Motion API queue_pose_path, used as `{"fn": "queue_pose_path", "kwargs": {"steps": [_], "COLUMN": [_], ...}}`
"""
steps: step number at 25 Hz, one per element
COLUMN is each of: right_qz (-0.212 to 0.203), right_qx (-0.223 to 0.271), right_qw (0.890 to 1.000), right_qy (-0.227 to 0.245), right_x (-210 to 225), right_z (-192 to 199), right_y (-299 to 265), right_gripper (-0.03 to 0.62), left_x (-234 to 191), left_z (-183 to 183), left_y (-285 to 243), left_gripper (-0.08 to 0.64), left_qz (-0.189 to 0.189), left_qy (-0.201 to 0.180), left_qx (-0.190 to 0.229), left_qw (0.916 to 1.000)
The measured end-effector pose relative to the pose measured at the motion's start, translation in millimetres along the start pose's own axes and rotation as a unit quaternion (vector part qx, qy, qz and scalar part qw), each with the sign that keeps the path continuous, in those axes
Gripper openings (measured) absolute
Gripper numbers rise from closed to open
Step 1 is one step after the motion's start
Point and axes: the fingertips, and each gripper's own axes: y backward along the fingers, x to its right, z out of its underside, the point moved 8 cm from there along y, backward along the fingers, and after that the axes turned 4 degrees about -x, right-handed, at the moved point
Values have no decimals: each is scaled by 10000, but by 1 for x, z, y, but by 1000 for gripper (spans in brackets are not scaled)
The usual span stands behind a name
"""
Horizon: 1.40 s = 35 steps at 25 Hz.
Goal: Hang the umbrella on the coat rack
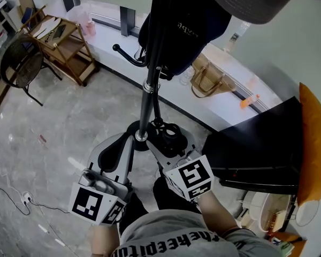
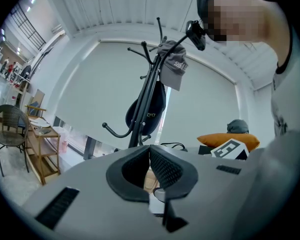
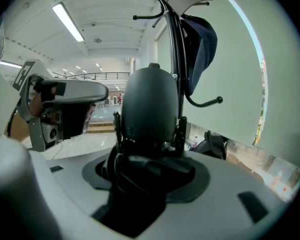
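Note:
A black coat rack (image 1: 146,98) stands right in front of me, and a free curved hook (image 1: 126,56) sticks out to its left. A dark navy bag (image 1: 192,28) hangs from it. My right gripper (image 1: 170,136) is shut on the folded black umbrella (image 3: 149,109), held low beside the pole (image 3: 178,44); the umbrella's rounded end fills the right gripper view and hides the fingertips. Left of the pole's foot, my left gripper (image 1: 135,139) is shut with nothing in it. The rack (image 2: 150,99) with a grey cap (image 2: 174,64) rises beyond its pads (image 2: 162,169).
A wooden shelf cart (image 1: 64,42) and a wicker chair (image 1: 20,63) stand at the far left. A woven handbag (image 1: 207,80) rests on the window ledge behind the rack. A black box (image 1: 262,143) and an orange cushion (image 1: 313,143) are on the right. A cable (image 1: 21,199) trails over the floor.

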Motion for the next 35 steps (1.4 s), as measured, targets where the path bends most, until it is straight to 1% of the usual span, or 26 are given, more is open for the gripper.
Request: {"fn": "queue_pose_path", "kwargs": {"steps": [5,10,12,20,23,33,35], "right_qz": [-98,-179,-190,-256,-280,-306,-327], "right_qx": [-83,-102,-81,-100,-123,-147,-164], "right_qw": [9999,9997,9997,9995,9994,9989,9988], "right_qy": [85,129,152,146,143,316,327], "right_x": [2,4,4,5,5,7,6], "right_z": [2,3,3,3,4,4,5], "right_y": [-4,-6,-6,-6,-6,-7,-7], "right_gripper": [258,258,256,258,258,258,258], "left_x": [1,7,9,9,10,15,14], "left_z": [2,6,7,10,10,1,0], "left_y": [-4,-15,-20,-39,-44,-39,-38], "left_gripper": [17,17,18,18,18,20,46], "left_qz": [-36,361,453,409,460,849,875], "left_qy": [29,126,156,21,-10,74,95], "left_qx": [34,-47,-35,-168,-187,61,76], "left_qw": [10000,9993,9988,9990,9988,9963,9961]}}
